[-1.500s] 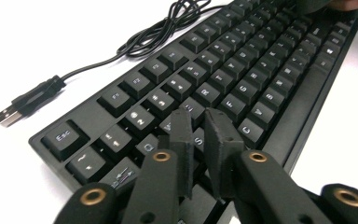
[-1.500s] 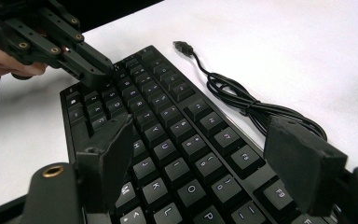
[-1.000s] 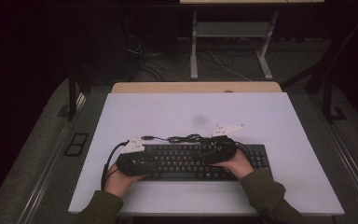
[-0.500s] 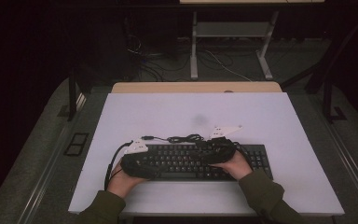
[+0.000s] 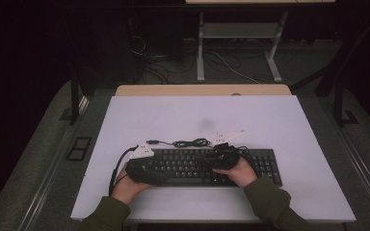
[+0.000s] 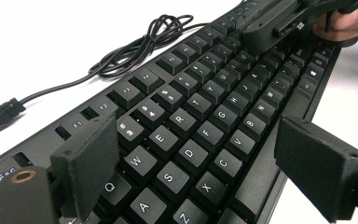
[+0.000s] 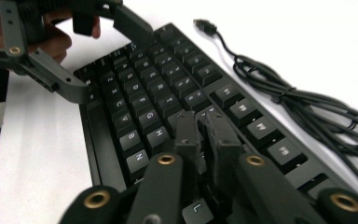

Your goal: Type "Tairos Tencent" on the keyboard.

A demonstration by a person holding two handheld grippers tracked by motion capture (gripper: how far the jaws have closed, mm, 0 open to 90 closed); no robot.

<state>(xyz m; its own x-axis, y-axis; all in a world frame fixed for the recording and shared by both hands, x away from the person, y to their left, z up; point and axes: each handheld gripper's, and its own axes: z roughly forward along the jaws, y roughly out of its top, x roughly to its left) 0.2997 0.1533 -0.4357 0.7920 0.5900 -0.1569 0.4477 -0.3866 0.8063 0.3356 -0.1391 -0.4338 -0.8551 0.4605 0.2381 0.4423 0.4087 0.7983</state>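
The left gripper point(image 6: 191, 172) has just been opening; its jaws stand wide apart over the keyboard point(image 6: 200, 116), with nothing clamped between them. The right gripper point(image 7: 205, 126) has just been closing; its jaws are together over the middle keys, holding nothing. The keyboard lies flat near the front edge of the white table point(image 5: 173, 115), its coiled cable point(image 5: 190, 143) just behind it.

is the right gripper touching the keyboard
Cannot tell: in the right gripper view the right gripper, jaws together, hangs over the keyboard keys, hiding any contact.
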